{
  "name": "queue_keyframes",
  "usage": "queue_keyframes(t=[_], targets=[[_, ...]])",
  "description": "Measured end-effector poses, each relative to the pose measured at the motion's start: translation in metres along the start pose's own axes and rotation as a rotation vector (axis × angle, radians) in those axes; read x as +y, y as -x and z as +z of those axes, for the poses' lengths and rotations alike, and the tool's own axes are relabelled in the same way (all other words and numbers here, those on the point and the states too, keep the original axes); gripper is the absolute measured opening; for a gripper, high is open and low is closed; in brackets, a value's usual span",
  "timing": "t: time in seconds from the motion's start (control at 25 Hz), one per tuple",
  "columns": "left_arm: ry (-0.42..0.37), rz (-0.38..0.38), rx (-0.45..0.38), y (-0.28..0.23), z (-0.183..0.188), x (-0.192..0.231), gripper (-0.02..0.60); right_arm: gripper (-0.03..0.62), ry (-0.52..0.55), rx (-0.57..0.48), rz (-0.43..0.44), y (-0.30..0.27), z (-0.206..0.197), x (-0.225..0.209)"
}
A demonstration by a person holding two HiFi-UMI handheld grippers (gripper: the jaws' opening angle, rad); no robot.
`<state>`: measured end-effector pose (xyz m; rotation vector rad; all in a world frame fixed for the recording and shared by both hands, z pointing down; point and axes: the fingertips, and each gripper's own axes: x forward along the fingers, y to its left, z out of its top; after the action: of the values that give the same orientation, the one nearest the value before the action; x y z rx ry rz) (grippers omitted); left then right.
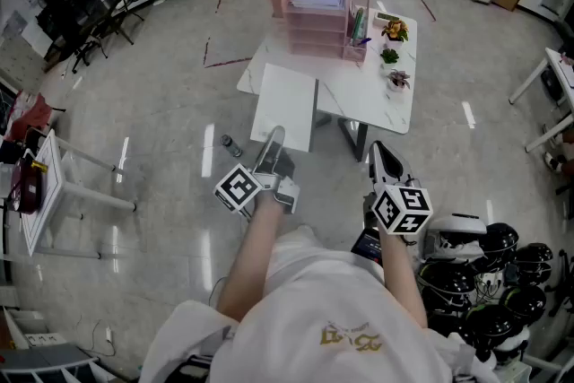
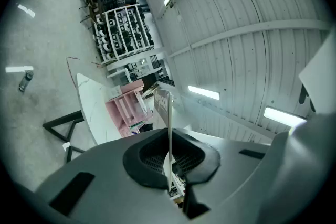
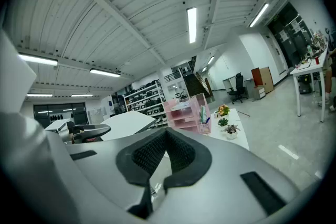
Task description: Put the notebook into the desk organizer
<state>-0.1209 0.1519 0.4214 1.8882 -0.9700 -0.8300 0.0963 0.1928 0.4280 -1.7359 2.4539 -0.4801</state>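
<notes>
On the table's far edge: pink desk organizer (image 1: pixel 316 22), stacked trays plus an upright side slot with pens. It is well apart from me; I'm standing back on the floor, not at the table (image 1: pixel 368 103) yet.
Notebook: white notebook (image 1: pixel 285 103) is up in the air in front of me, between me and the table's near edge, and not resting on anything.
Left tongs: left tongs (image 1: pixel 273 143) are clamped on the notebook's near edge. The left gripper view shows the notebook (image 2: pixel 163 105) edge-on, a thin sheet pinched between the pads. My guess is an edge grip, so the free end can lead into a tray or slot.
Right tongs: right tongs (image 1: pixel 381 152) are held low beside my body. The jaws are together with nothing between them in the right gripper view (image 3: pixel 165 152). They look parked, out of the way.
Table's right edge: three small potted plants (image 1: pixel 392 54) stand in a row, just beside the organizer's pen slot. They are clutter to avoid on approach.
Stage: I judge this as the carry phase, grip done and placing not yet begun.
Next move needs: walk up and line the notebook's free edge with an open tray mouth. The top tray already has something pale lying on it, so a lower tray may suit, but I can't tell which are free.
Risk: the thin notebook is held at one edge only, so it could sag or swing and catch the organizer's rim.
</notes>
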Motion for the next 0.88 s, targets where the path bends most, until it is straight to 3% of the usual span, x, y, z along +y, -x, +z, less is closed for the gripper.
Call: queue_keyframes(t=[0.36,0.48,0.6,0.88], targets=[[0.075,-0.027,-0.016,0.0,0.003,0.004,0.026,0.009,0.019,0.012,0.005,-0.006,-0.006,0.005],[0.078,-0.005,-0.024,0.001,0.004,0.012,0.026,0.009,0.02,0.004,0.005,-0.006,-0.004,0.002],[0.133,-0.034,-0.046,-0.002,0.005,0.011,0.026,0.009,0.017,-0.005,-0.003,-0.007,-0.003,-0.003],[0.182,-0.012,-0.061,-0.027,0.013,0.036,0.026,0.009,0.059,0.022,-0.019,-0.037,-0.005,-0.017]])
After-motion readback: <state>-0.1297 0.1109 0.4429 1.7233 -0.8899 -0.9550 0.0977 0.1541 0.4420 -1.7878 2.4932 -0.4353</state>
